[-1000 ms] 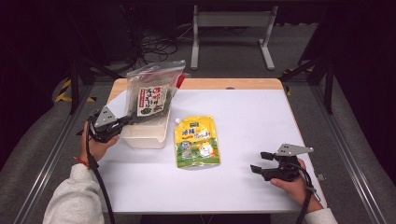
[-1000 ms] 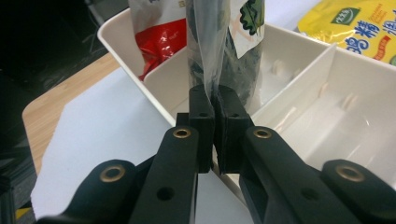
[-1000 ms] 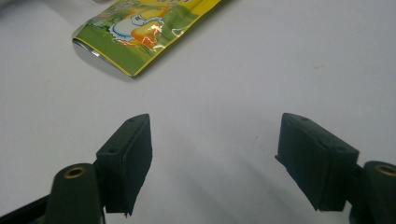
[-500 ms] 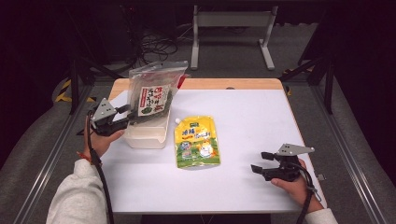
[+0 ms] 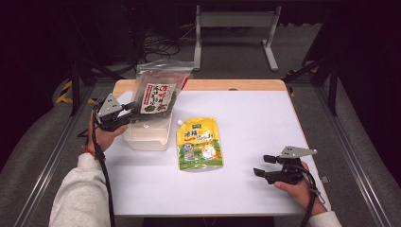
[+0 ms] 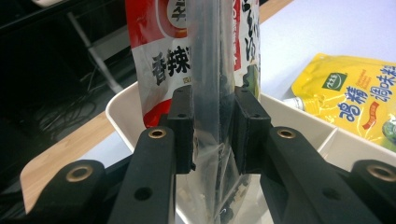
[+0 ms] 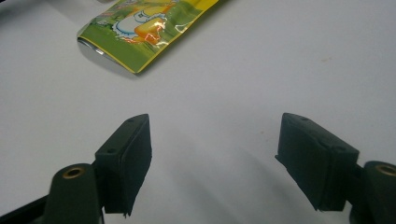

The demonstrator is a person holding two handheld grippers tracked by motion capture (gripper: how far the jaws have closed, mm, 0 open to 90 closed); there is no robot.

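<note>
Left claw [image 5: 126,115] at the table's [image 5: 250,118] left edge, level, pointing at the bag [image 5: 158,92]. Bag stands upright in the white tub [image 5: 146,137], top leaning back.

Bag looks light, floppy, slick clear film with a printed label; it'll buckle if pushed. Best hold is the flat side seam or bottom corner, not the puffed middle.

Left claw view: the clear edge of the bag [image 6: 210,70] sits between the pads [image 6: 184,126]. The jaws have just been closing a bit and stand narrow; the film looks pinched, a light grip. Could slip.

Yellow pouch [image 5: 199,143] lies flat on the table just right of the tub, untouched. Soft, liquid-filled by the look, heavier; take it by the top seam near the spout.

Right claw [image 5: 268,165] rests on the table near the front right, well apart from the pouch. Jaws wide, nothing between them.
</note>
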